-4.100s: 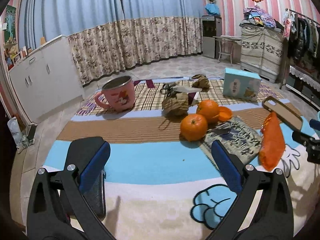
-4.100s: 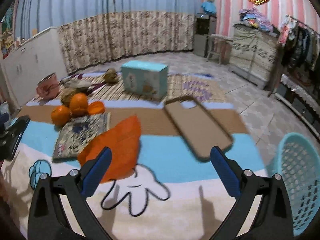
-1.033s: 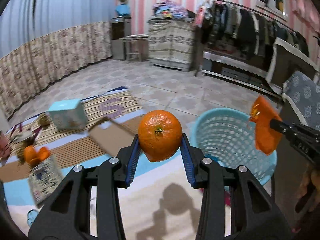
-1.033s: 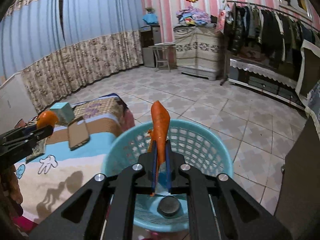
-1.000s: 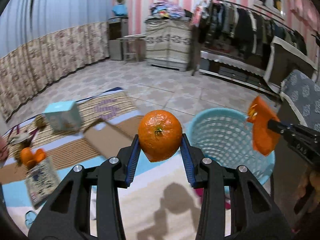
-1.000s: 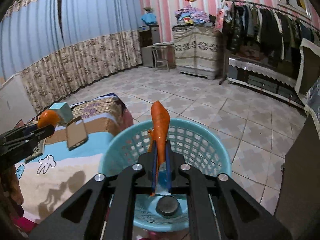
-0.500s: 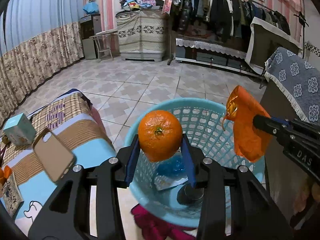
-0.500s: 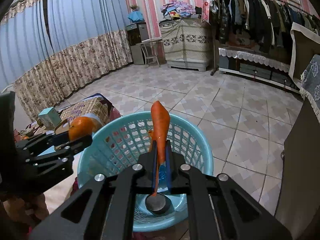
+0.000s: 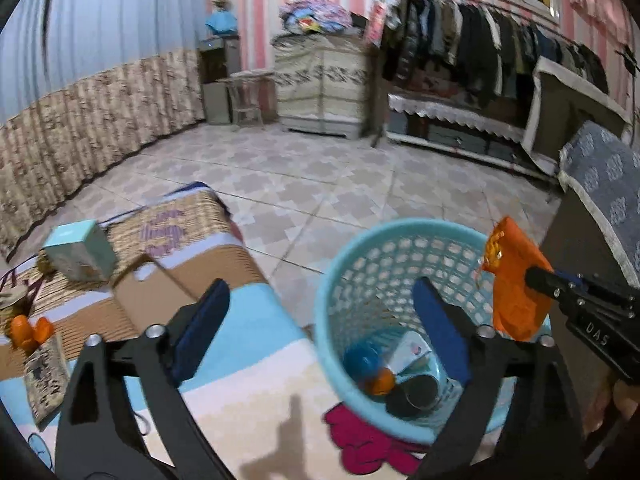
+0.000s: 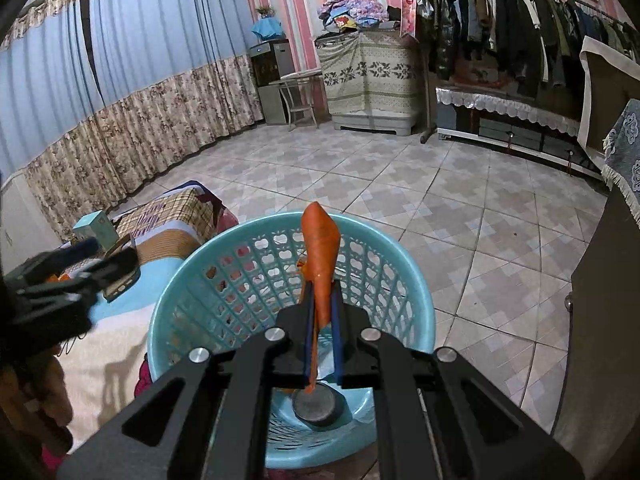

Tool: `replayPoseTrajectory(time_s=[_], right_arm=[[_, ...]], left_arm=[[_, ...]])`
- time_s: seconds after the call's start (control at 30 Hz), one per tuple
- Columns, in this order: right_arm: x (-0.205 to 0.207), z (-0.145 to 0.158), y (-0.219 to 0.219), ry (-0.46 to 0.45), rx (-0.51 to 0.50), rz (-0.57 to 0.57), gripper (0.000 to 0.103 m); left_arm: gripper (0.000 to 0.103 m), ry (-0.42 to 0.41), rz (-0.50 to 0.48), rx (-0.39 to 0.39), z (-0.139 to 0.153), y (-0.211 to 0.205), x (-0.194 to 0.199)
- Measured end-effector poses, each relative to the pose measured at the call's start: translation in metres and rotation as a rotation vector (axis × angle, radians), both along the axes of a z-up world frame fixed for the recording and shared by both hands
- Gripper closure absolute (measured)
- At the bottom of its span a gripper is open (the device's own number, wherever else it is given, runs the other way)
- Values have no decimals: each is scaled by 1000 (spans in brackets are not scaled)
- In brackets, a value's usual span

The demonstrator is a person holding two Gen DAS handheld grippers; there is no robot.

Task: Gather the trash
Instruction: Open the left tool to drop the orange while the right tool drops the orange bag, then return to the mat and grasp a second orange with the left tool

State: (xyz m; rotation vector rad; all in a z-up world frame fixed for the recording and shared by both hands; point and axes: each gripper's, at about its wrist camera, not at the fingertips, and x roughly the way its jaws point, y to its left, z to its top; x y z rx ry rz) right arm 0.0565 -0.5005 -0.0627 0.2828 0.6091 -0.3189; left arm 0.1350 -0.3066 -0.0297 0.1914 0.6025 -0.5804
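Observation:
A light blue plastic basket (image 9: 352, 256) stands on the floor beside the bed; it also shows in the right wrist view (image 10: 180, 312). An orange (image 9: 380, 381) lies at its bottom among a blue item and a dark round lid. My left gripper (image 9: 320, 320) is open and empty, above the basket's near rim. My right gripper (image 10: 322, 300) is shut on an orange plastic wrapper (image 10: 320, 248) and holds it over the basket; the wrapper also shows in the left wrist view (image 9: 514, 284).
The bed with a striped blanket (image 9: 248, 312) lies to the left, holding a phone case (image 9: 148, 296), a teal box (image 9: 78, 250) and more oranges (image 9: 28, 330). A dark cabinet (image 10: 604, 320) stands to the right. A clothes rack lines the far wall.
My left gripper has opened and the orange has dropped into the basket. The left gripper has shifted back toward the bed. The right gripper still holds the wrapper over the basket.

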Motion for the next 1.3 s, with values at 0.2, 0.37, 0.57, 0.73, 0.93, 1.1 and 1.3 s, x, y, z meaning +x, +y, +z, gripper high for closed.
replayPoseTrajectory(time_s=[0.2, 0.37, 0.57, 0.73, 0.93, 1.1, 1.3], right_arm=[[6, -5, 6, 1, -3, -1, 95], [11, -8, 8, 10, -17, 3, 95], [28, -16, 11, 53, -30, -41, 94], [38, -17, 11, 72, -15, -60, 47], [42, -17, 31, 83, -57, -60, 21], [40, -9, 49, 56, -70, -56, 11], [42, 2, 83, 18, -107, -28, 6]], left_arm=[[9, -8, 31, 7, 5, 23, -1], [7, -13, 51, -2, 9, 37, -2], [6, -13, 68, -25, 14, 55, -3], [6, 9, 101, -45, 12, 81, -3], [6, 2, 166, -50, 17, 122, 2], [6, -8, 237, -56, 21, 162, 7], [6, -3, 324, -53, 14, 210, 11]])
